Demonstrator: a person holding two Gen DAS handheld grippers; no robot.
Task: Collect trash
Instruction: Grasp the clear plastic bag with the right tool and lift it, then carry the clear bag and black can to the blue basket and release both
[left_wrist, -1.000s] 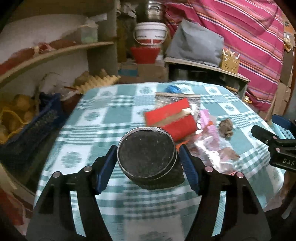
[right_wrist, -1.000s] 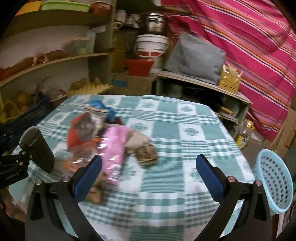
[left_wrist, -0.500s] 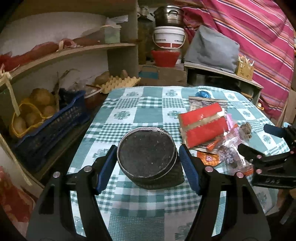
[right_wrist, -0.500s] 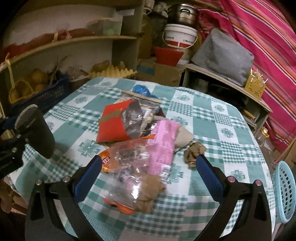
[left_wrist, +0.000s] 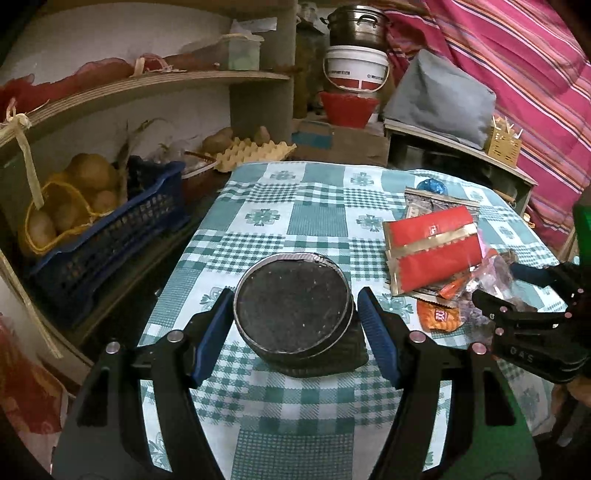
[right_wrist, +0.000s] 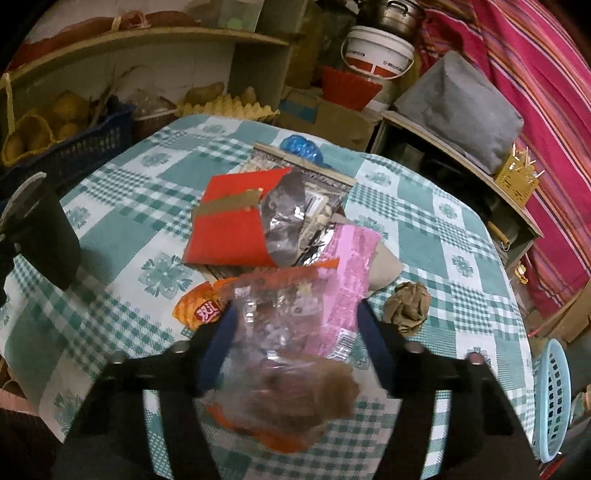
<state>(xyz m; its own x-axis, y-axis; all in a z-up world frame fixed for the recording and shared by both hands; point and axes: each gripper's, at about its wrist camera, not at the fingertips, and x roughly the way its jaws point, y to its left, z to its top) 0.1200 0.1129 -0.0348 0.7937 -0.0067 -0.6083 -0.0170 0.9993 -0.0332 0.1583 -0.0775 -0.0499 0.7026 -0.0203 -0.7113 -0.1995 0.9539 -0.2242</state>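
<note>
Close in, the left gripper (left_wrist: 293, 326) pinches a round black tin (left_wrist: 293, 312), both pads pressed to its sides, above the checked tablecloth (left_wrist: 317, 218). Right gripper (right_wrist: 295, 341): fingers spread either side of a clear plastic bag (right_wrist: 284, 325), which sits between them; contact cannot be told, frame blurred. Red packet (right_wrist: 232, 229), pink wrapper (right_wrist: 351, 266), orange wrapper (right_wrist: 199, 308) crowd just beyond. Brown paper wad (right_wrist: 408, 304) beside. Blue basket (right_wrist: 552, 398) off the table's right edge.

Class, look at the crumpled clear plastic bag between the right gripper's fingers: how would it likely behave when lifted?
The crumpled clear plastic bag looks thin and wrinkled, so it probably flops and sags. Being see-through film, it likely weighs little. Its glossy surface may slip from the right gripper.
</note>
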